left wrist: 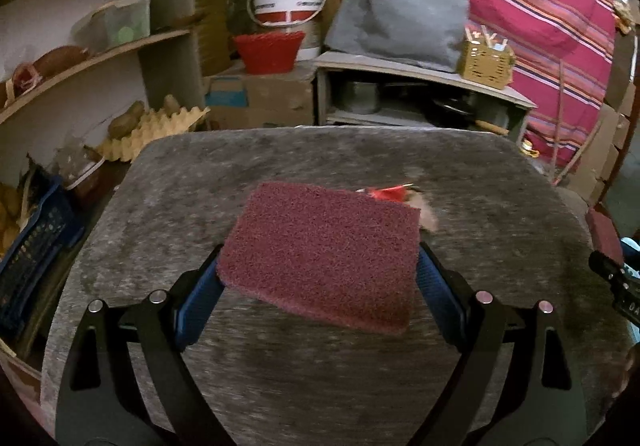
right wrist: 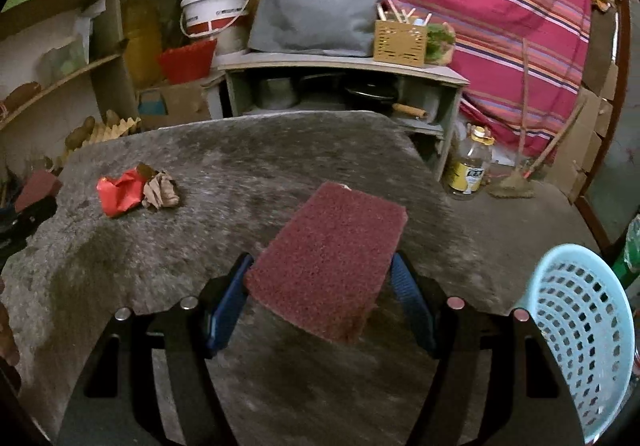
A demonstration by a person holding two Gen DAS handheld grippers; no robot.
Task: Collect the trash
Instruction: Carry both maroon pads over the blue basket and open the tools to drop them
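My left gripper (left wrist: 319, 266) is shut on a maroon scrubbing pad (left wrist: 324, 254), held over the grey stone table (left wrist: 200, 182). Behind the pad a red wrapper (left wrist: 386, 192) and a brown crumpled paper (left wrist: 428, 214) lie on the table, partly hidden. My right gripper (right wrist: 320, 274) is shut on a second maroon pad (right wrist: 332, 262) above the table (right wrist: 240, 150). In the right wrist view the red wrapper (right wrist: 120, 192) and the brown paper (right wrist: 162, 190) lie together at the table's left. The left gripper's pad (right wrist: 38, 186) shows at the far left edge.
A light blue plastic basket (right wrist: 580, 330) stands at the lower right beside the table. A bottle (right wrist: 470, 164) and a broom (right wrist: 516, 182) are on the floor behind. A low cabinet (right wrist: 340, 86), shelves (left wrist: 80, 62), buckets and an egg tray (left wrist: 156, 126) crowd the back.
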